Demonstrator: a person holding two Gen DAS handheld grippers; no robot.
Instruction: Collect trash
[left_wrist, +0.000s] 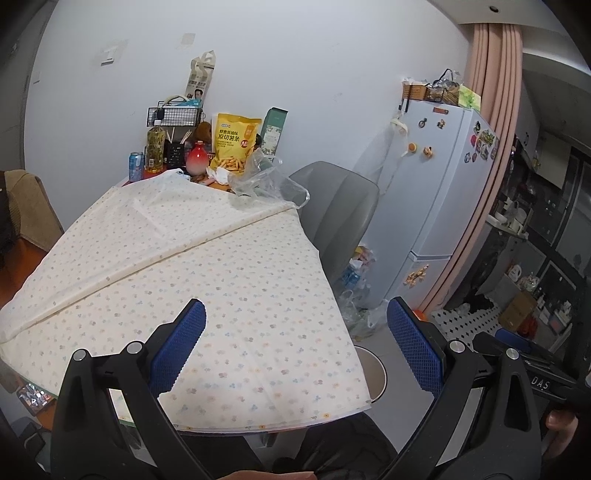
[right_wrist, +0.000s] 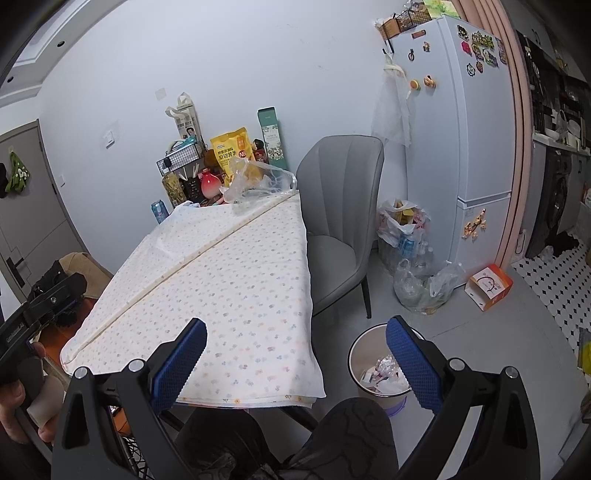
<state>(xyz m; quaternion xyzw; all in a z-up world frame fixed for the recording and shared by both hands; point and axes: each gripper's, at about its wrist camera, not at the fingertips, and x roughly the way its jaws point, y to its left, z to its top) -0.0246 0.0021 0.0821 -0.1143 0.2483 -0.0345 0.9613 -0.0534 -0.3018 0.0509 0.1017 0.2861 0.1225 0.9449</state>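
A crumpled clear plastic bag (left_wrist: 267, 181) (right_wrist: 258, 182) lies at the far end of the table with the flowered cloth (left_wrist: 184, 266) (right_wrist: 221, 280). White crumpled tissue (left_wrist: 221, 174) sits beside the bag. A round bin (right_wrist: 376, 365) with wrappers inside stands on the floor right of the table; only its rim (left_wrist: 375, 369) shows in the left wrist view. My left gripper (left_wrist: 295, 332) hovers open over the table's near right corner. My right gripper (right_wrist: 295, 350) is open above the near edge, between table and bin. Both hold nothing.
A yellow snack bag (left_wrist: 236, 142), an oil bottle (left_wrist: 155, 147), a blue can (left_wrist: 136, 166) and a wire rack (left_wrist: 173, 114) crowd the table's far end. A grey chair (right_wrist: 340, 206) stands at the right side. Full plastic bags (right_wrist: 410, 254), a box (right_wrist: 489, 286) and a fridge (right_wrist: 461, 147) lie beyond.
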